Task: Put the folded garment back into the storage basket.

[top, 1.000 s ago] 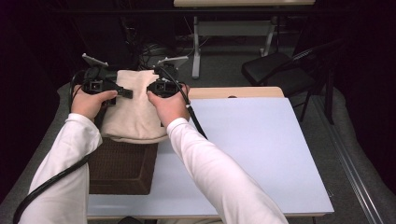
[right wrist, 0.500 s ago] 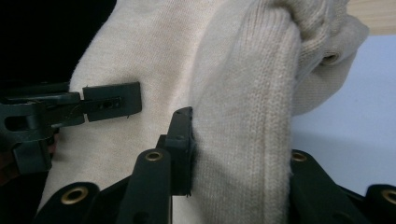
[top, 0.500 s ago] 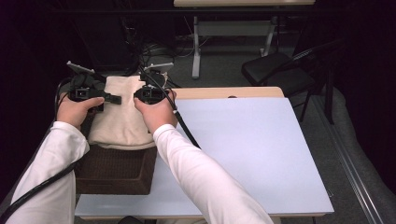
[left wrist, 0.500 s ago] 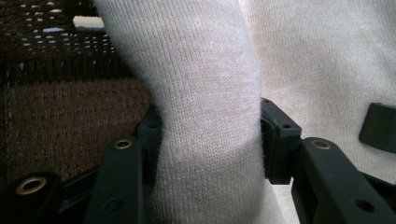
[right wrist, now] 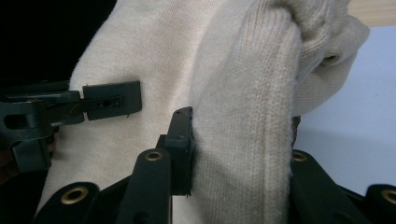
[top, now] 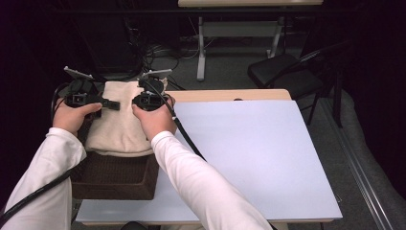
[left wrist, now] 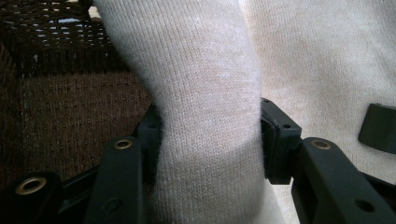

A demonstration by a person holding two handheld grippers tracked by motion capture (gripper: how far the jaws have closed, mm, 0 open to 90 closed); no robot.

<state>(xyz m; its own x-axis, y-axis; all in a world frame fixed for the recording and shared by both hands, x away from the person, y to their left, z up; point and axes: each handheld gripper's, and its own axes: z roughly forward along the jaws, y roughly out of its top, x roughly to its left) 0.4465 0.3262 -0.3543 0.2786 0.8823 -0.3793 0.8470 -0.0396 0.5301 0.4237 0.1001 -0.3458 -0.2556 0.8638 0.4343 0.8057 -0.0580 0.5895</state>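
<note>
Left fingers: the left gripper point(left wrist: 210, 149) is clamped on a thick fold of the cream knit garment point(left wrist: 205, 93), pads biting either side of the roll at centre frame.
Right fingers: the right gripper point(right wrist: 238, 154) is closed on another bunched fold of the same knit; one pad point(right wrist: 182, 140) presses in from the left, the far pad is buried behind the cloth.
Where it sits: in the high view the garment point(top: 122, 120) hangs at left of frame, draped over the dark wicker basket point(top: 112, 175), hands at its upper corners.
Handling: soft, light, floppy knit; it sags and will not hold shape, and looks grippy rather than slick. Nothing fragile.
Where to hold: two spread points along the top edge, as now, so it hangs flat instead of bunching.
Long axis: runs from the top of the frame toward the bottom, from the grippers to the basket.
Which way it points: probably the hem or neck is uppermost; a rolled edge with an opening shows upper right in the right gripper view, too crumpled to call.
Beside it: the pale table point(top: 249, 153) lies to the right.
</note>
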